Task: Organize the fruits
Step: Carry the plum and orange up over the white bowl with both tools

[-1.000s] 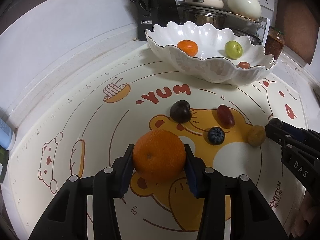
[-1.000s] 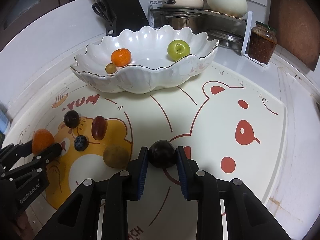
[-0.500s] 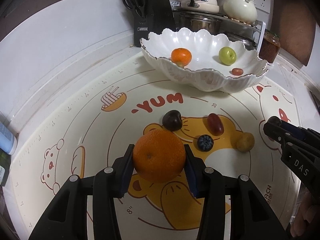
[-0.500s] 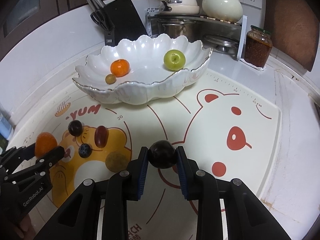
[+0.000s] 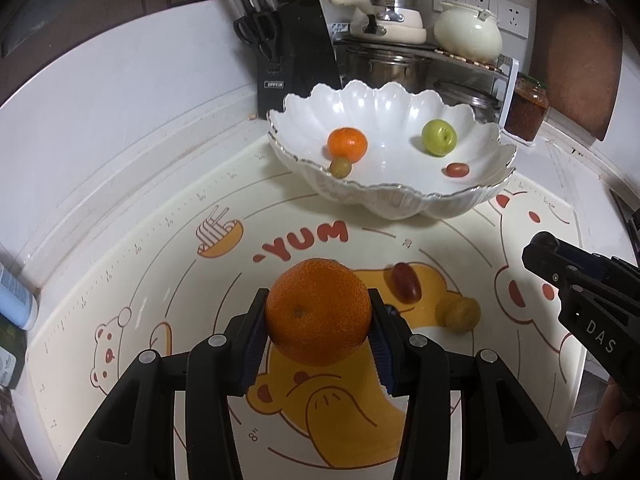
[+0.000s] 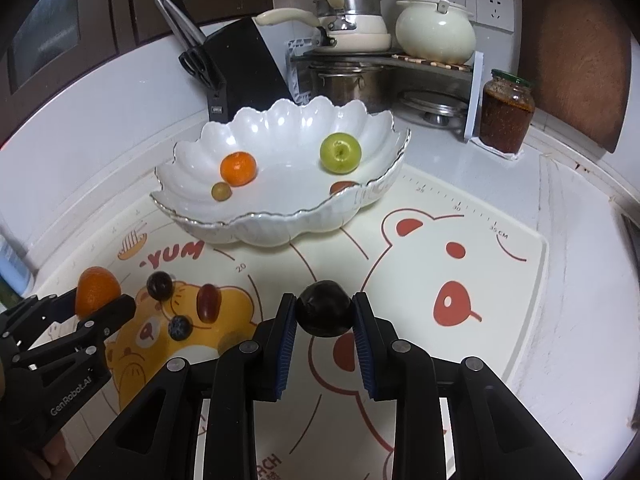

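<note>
My left gripper (image 5: pixel 318 320) is shut on a large orange (image 5: pixel 318 312) and holds it above the printed mat. My right gripper (image 6: pixel 324 312) is shut on a dark round plum (image 6: pixel 324 308), also above the mat. The white scalloped bowl (image 5: pixel 400 196) at the back holds a small orange (image 5: pixel 347 143), a green apple (image 5: pixel 439 137), a small olive-coloured fruit (image 5: pixel 341 167) and a red cherry tomato (image 5: pixel 457 169). On the mat lie a red grape (image 6: pixel 208 301), a dark fruit (image 6: pixel 159 285), a blueberry (image 6: pixel 179 327) and a brown longan (image 5: pixel 462 314).
A black knife block (image 6: pixel 244 68) stands behind the bowl. A rack with pots and a cream teapot (image 6: pixel 434 36) is at the back right, with a jar of red sauce (image 6: pixel 506 110) beside it. A blue-white bottle (image 5: pixel 16 300) stands at the left edge.
Both grippers have risen with their fruit. The bowl and the loose fruits now sit lower and farther off in both views.
</note>
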### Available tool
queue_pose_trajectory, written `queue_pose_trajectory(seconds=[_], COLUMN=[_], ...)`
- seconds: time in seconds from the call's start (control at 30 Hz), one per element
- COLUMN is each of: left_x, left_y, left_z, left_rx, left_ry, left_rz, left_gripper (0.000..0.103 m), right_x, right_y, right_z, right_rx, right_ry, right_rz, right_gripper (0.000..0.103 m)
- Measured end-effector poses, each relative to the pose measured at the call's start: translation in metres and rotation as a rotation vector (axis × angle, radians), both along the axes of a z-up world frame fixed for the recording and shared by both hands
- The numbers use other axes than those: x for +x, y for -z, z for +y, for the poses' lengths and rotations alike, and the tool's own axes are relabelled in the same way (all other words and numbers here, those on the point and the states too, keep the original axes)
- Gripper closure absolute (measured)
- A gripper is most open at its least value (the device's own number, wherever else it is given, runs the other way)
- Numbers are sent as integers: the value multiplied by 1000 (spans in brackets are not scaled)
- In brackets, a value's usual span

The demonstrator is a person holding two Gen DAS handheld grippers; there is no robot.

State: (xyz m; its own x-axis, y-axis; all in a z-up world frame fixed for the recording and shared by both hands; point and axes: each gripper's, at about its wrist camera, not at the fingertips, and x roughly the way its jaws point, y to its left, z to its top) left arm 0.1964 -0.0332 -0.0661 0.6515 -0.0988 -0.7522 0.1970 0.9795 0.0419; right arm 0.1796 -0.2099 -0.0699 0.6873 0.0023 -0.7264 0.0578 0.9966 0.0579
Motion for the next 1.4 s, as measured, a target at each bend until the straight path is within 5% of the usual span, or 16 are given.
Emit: queue_pose_trajectory(seconds=[1.4], left_x=[72], left_y=[-68], left_z=[-28], left_rx=[-34], left_ry=[71], left_rz=[-124], left_gripper=[57], right_x=[59], right_y=[-69], right_z=[-9], right_rx=[-28], right_ry=[-13], right_rz=[-158], right_gripper=[74])
